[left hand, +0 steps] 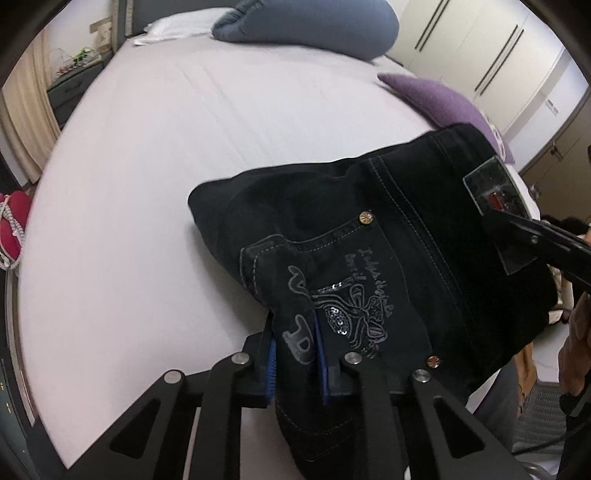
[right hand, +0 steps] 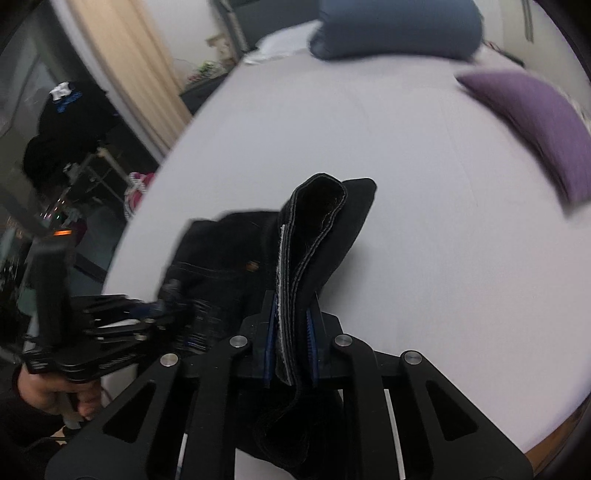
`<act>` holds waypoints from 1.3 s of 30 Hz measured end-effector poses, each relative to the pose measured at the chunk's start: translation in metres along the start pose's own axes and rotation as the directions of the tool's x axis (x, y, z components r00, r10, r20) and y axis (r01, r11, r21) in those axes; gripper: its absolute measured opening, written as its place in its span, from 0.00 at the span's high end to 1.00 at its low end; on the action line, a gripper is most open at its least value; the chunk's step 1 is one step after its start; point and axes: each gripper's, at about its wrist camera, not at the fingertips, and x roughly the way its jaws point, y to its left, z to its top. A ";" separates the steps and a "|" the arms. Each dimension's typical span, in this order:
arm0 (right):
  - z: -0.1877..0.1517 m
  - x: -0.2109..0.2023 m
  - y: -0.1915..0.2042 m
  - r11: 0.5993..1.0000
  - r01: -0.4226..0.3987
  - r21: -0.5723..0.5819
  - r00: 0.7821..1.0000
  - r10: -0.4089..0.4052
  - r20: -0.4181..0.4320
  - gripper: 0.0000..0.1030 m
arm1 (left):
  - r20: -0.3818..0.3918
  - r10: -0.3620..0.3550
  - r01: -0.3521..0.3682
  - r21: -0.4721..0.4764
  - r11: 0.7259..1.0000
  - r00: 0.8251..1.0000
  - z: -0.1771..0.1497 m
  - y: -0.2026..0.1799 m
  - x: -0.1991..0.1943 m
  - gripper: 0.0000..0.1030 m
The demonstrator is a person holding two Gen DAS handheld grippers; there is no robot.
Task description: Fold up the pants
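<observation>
The pants [left hand: 369, 236] are black jeans with a sequin bow stitched on a back pocket, bunched and held above the pale bed sheet [left hand: 166, 147]. My left gripper [left hand: 295, 354] is shut on the pocket edge of the pants. My right gripper [right hand: 293, 332] is shut on a thick folded band of the same pants [right hand: 314, 229]. The right gripper [left hand: 524, 229] shows at the right edge of the left wrist view. The left gripper [right hand: 122, 321], in a hand, shows at the lower left of the right wrist view.
A blue pillow [left hand: 306, 22] lies at the head of the bed and a purple cushion [left hand: 436, 96] at its right side. A wardrobe [left hand: 480, 48] stands beyond. A red bag [left hand: 11, 225] and a dark nightstand [left hand: 74, 85] are off the left edge.
</observation>
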 end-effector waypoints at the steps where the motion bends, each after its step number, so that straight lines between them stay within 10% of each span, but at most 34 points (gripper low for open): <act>1: 0.007 -0.003 0.007 1.000 -0.016 -0.011 1.000 0.016 0.009 0.87 | 0.023 0.024 -0.024 0.001 1.000 0.999 0.004 0.006 -0.009 0.83; 11: 0.080 0.080 0.020 0.982 -0.167 0.091 0.986 0.168 -0.003 0.83 | 0.117 0.222 -0.218 -0.050 0.975 0.968 0.046 0.103 -0.025 0.75; 15: 0.060 0.145 0.001 0.983 0.071 0.167 0.985 -0.043 -0.169 0.71 | 0.067 0.281 -0.274 -0.100 0.956 0.957 0.044 0.128 0.008 0.60; 17: 0.054 0.117 0.012 0.991 0.031 0.129 0.999 -0.026 -0.037 0.66 | 0.130 0.317 -0.302 -0.124 0.945 0.939 0.045 0.127 -0.004 0.20; 20: 0.051 0.075 0.027 0.996 0.035 0.079 0.991 -0.045 0.128 0.58 | 0.222 0.326 -0.298 -0.151 0.943 0.919 0.047 0.124 -0.032 0.00; 24: 0.053 0.009 0.060 0.998 0.060 0.008 0.937 -0.059 0.343 0.42 | 0.366 0.349 -0.294 -0.199 0.935 0.863 0.046 0.115 -0.085 0.00; 28: 0.063 -0.058 0.096 0.998 0.046 -0.040 0.834 -0.016 0.552 0.14 | 0.471 0.352 -0.290 -0.203 0.935 0.809 0.039 0.096 -0.129 0.00; 33: 0.055 -0.118 0.139 0.989 0.065 -0.136 0.739 0.044 0.672 0.07 | 0.571 0.402 -0.318 -0.245 0.916 0.716 0.027 0.070 -0.192 0.00; 36: 0.051 -0.142 0.155 0.982 0.120 -0.143 0.724 0.012 0.690 0.04 | 0.552 0.402 -0.305 -0.264 0.915 0.730 0.023 0.071 -0.214 0.00; 39: 0.045 -0.159 0.173 0.980 0.169 -0.102 0.718 -0.052 0.694 0.01 | 0.513 0.496 -0.405 -0.288 0.868 0.701 0.022 0.062 -0.225 0.00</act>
